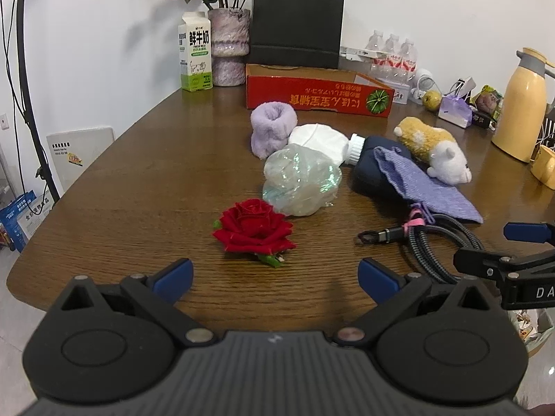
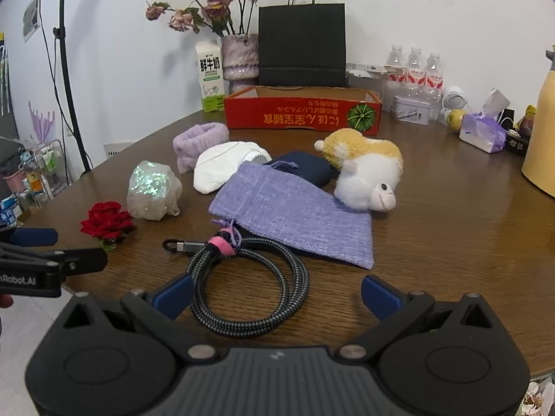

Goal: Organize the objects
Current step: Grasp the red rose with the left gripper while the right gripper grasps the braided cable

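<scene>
On the brown table (image 1: 138, 187) lie a red rose (image 1: 255, 230), a crumpled iridescent wrap (image 1: 301, 182), a purple fuzzy band (image 1: 272, 128), a white pouch (image 1: 321, 140), a navy pouch (image 1: 373, 168), a lilac knit bag (image 2: 295, 211), a hamster plush (image 2: 364, 166) and a coiled braided cable (image 2: 249, 284). A red open box (image 2: 301, 111) stands behind them. My left gripper (image 1: 275, 279) is open and empty just before the rose. My right gripper (image 2: 275, 296) is open and empty over the cable coil.
A milk carton (image 1: 196, 55), flower vase (image 1: 229, 45) and black paper bag (image 1: 296, 24) stand at the back. Water bottles (image 2: 414, 66), a tin, an apple, tissues and a yellow flask (image 1: 520, 104) crowd the right side. The table edge is at near left.
</scene>
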{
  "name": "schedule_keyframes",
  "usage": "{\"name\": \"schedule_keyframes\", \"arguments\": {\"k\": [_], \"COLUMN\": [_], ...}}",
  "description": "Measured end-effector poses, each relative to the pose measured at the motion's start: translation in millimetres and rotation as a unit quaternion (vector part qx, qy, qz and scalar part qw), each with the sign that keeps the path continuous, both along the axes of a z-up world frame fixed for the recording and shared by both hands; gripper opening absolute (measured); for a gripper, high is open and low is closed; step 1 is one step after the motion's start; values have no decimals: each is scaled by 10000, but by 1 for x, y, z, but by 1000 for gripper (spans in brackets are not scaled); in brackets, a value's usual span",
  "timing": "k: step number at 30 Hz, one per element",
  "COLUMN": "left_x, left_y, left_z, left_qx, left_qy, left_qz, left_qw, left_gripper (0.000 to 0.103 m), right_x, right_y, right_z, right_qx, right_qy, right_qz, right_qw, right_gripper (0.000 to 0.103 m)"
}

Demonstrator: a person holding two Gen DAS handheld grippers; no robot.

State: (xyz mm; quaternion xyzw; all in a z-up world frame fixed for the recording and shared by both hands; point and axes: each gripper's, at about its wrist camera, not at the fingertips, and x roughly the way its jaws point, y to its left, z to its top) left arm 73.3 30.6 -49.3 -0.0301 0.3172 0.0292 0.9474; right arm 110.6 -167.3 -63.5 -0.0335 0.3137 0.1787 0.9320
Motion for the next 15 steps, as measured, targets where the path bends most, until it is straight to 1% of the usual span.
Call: {"name": "schedule_keyframes", "arguments": {"k": [6, 15], "left_x": [11, 30], "left_y": [8, 19], "left_z": [-5, -14], "left_qx": [-4, -44], "left_qy": [38, 168], "left_qz": [65, 143], "left_qw": [10000, 9997], "left_gripper": [103, 103], "right_x": [12, 24], "right_y": [9, 21], "right_z": [-5, -10], "right_qx": [-45, 30], "right_qy": [114, 217], "right_qz": [47, 206], "right_qw": [9999, 9995], "right_gripper": [103, 103]}}
